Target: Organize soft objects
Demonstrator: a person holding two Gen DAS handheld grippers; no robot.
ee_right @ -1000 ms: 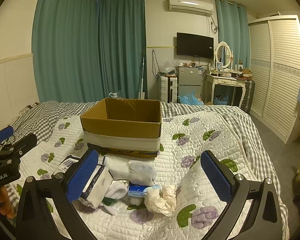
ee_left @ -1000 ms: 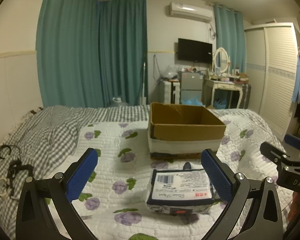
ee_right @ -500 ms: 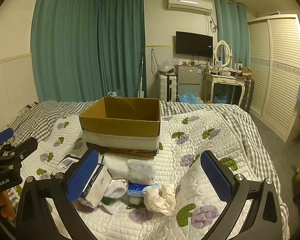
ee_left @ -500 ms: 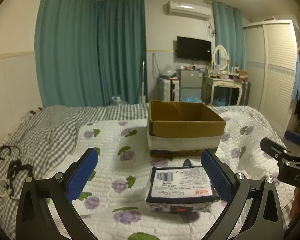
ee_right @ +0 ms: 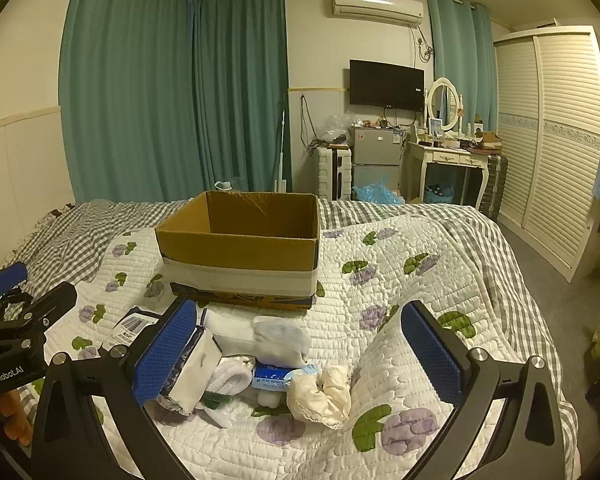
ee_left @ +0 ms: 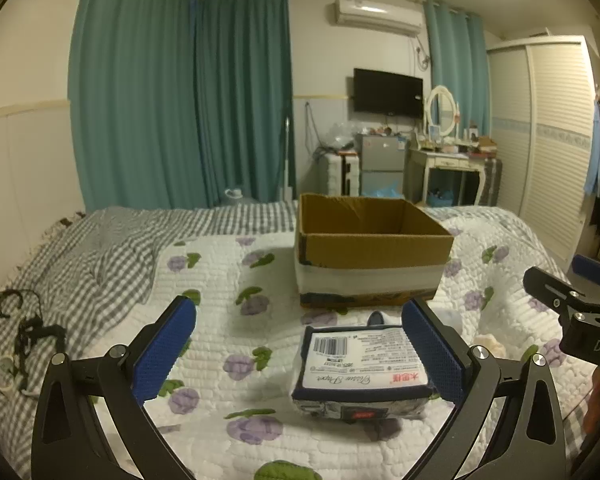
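Start of pick, nothing boxed yet, I judge. L tongs spread, tissue pack near its right pad. R tongs spread over sock pile. Box far, on bed. Next: centre L on pack, pinch.

A cardboard box sits on the quilt mid-bed. Before it lie a tissue pack on the left, rolled socks in the middle and a scrunchie to the right. A dressing table stands behind the bed.

The tissue pack was half hidden behind the right gripper's left finger; its print was unreadable.
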